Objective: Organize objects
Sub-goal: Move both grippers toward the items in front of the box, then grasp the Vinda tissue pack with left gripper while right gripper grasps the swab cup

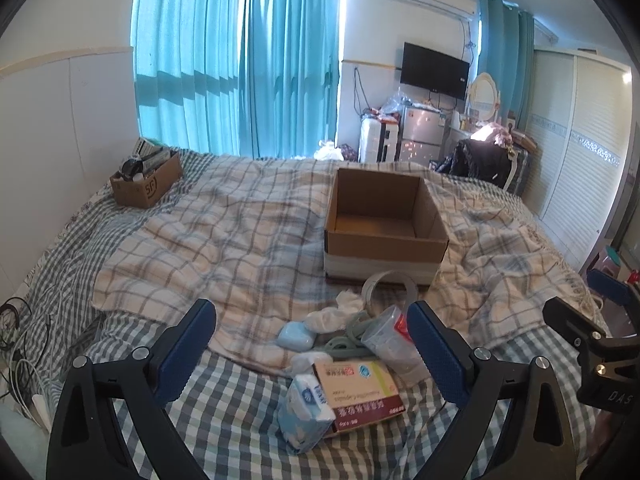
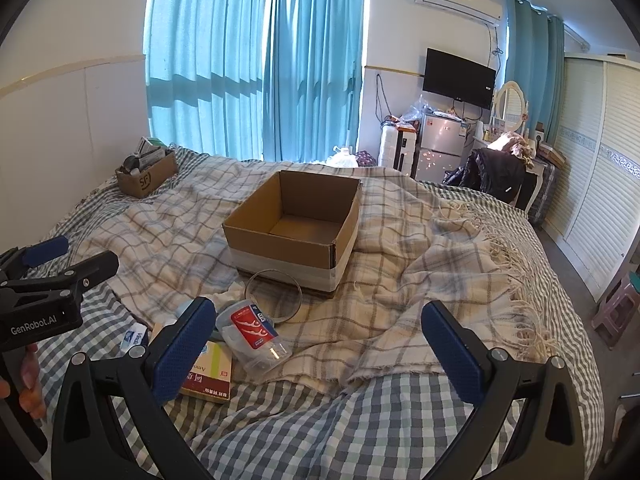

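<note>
An open, empty cardboard box (image 1: 386, 220) (image 2: 296, 224) stands on the bed's plaid blanket. In front of it lies a pile: a tape ring (image 1: 390, 286) (image 2: 274, 296), a clear plastic cup with a red label (image 1: 394, 338) (image 2: 254, 330), a medicine box (image 1: 358, 394) (image 2: 208, 376), a tissue pack (image 1: 306, 412), a light blue case (image 1: 295, 335), crumpled tissue (image 1: 332, 316) and a grey-green hook (image 1: 352, 334). My left gripper (image 1: 312, 356) is open and empty, just before the pile. My right gripper (image 2: 320, 348) is open and empty, right of the pile.
A smaller cardboard box (image 1: 146, 180) full of items sits at the bed's far left corner. Cables (image 1: 24, 344) lie at the bed's left edge. A wardrobe (image 2: 592, 184), fridge (image 2: 440, 148) and chair with clothes stand beyond the bed.
</note>
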